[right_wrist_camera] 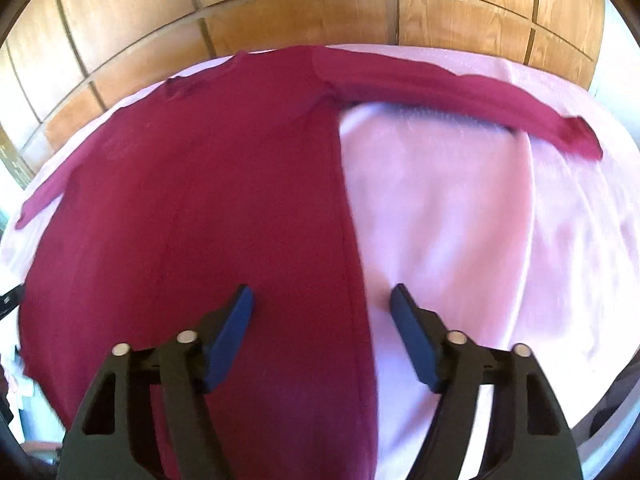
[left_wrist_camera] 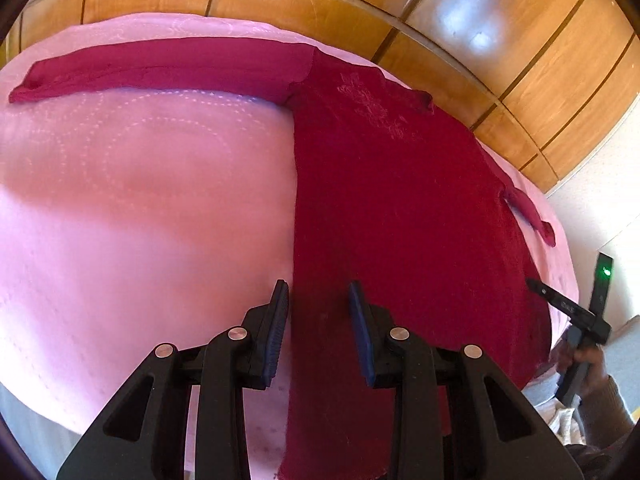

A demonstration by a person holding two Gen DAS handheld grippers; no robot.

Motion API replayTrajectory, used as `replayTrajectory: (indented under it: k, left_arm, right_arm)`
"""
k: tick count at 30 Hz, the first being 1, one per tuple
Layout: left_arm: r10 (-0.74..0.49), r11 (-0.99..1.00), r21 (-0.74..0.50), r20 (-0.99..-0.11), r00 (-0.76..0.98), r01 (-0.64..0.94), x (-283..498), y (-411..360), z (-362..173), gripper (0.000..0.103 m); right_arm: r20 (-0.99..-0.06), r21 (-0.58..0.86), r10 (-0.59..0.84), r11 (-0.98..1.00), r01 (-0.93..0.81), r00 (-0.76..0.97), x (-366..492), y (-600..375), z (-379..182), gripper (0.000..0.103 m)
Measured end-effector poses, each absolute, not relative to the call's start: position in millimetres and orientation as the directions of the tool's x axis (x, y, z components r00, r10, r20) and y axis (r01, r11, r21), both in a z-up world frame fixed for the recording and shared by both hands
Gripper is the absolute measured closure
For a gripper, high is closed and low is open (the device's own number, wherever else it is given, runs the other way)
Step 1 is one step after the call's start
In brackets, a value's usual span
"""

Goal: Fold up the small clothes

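Starting the fold calls for a grip on each lower corner of the red long-sleeved top, which lies flat and face up on the pink bedspread with both sleeves stretched out sideways. No fold appears to have been made yet.

Nearest the cameras, both tools sit above the hem end of the garment. The left gripper has its jaws spread, holding nothing, and straddles the top's left side edge: one pad over bedspread, the other over red cloth. The right gripper is likewise spread and empty, straddling the right side edge in mirror fashion. The right tool also shows at the far right of the left wrist view, held in the person's hand. Whether either tool touches the cloth cannot be told.

Recommended procedure, as a judgement:
- Lower each tool until one pad slides under the edge, then close on the cloth only, not the bedspread.
- Lift both sides evenly, so the body does not skew.
- Deal with the sleeves first or fold them inward; they extend well beyond the body.

Farther away lie the embroidered chest, the neckline, and the left sleeve. Wooden panelling stands behind the bed.
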State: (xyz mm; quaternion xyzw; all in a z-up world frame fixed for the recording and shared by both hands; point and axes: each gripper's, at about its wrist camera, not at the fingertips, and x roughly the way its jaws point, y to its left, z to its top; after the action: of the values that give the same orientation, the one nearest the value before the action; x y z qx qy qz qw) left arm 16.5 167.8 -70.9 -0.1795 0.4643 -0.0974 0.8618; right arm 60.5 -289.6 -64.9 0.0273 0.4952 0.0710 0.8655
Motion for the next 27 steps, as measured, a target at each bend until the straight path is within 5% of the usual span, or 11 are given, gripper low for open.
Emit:
replayTrajectory:
  k: [3, 4, 5, 7, 15, 17, 23, 25, 27]
  left_arm:
    - [-0.331, 0.923, -0.385, -0.764, 0.553, 0.021, 12.6, 159.8, -70.6, 0.074]
    - [-0.321, 0.928, -0.373, -0.771, 0.550, 0.018, 8.5, 163.7, -71.1, 0.081]
    - [-0.317, 0.930, -0.366, -0.777, 0.544, 0.019, 9.1, 162.7, -71.9, 0.093]
    - [-0.311, 0.930, -0.367, -0.776, 0.549, 0.009, 6.9, 164.9, -69.3, 0.094]
    - [-0.305, 0.930, -0.368, -0.798, 0.520, -0.019, -4.7, 174.2, -73.0, 0.094]
    - [-0.301, 0.929, -0.369, -0.795, 0.527, -0.026, -3.9, 175.3, -62.9, 0.085]
    - [-0.227, 0.957, -0.291, -0.728, 0.647, 0.008, 12.1, 160.1, -24.3, 0.079]
    - [-0.209, 0.965, -0.260, -0.722, 0.660, 0.022, 22.5, 144.0, -23.6, 0.054]
    - [-0.216, 0.971, -0.231, -0.715, 0.664, 0.066, 37.0, 114.9, -25.8, 0.047]
  right_arm:
    - [-0.860, 0.109, 0.165, 0.984, -0.144, 0.483, 47.4, -282.6, -62.5, 0.075]
    - [-0.861, 0.107, 0.168, 0.982, -0.153, 0.481, 44.9, -281.2, -62.5, 0.092]
    - [-0.862, 0.101, 0.168, 0.981, -0.163, 0.479, 42.5, -279.0, -59.2, 0.094]
    - [-0.855, 0.116, 0.186, 0.979, -0.169, 0.485, 39.2, -280.1, -50.1, 0.095]
    - [-0.883, 0.148, 0.208, 0.974, -0.171, 0.421, 21.9, -295.9, -64.7, 0.095]
    - [-0.879, 0.169, 0.219, 0.974, -0.153, 0.424, 22.6, -297.1, -65.6, 0.093]
    - [-0.854, 0.233, 0.270, 0.963, -0.137, 0.445, 31.6, -306.4, -55.2, 0.059]
    - [-0.833, 0.261, 0.282, 0.959, -0.111, 0.476, 34.8, -315.0, -46.3, 0.058]
    - [-0.811, 0.301, 0.286, 0.952, -0.055, 0.510, 42.9, -333.4, -39.9, 0.053]
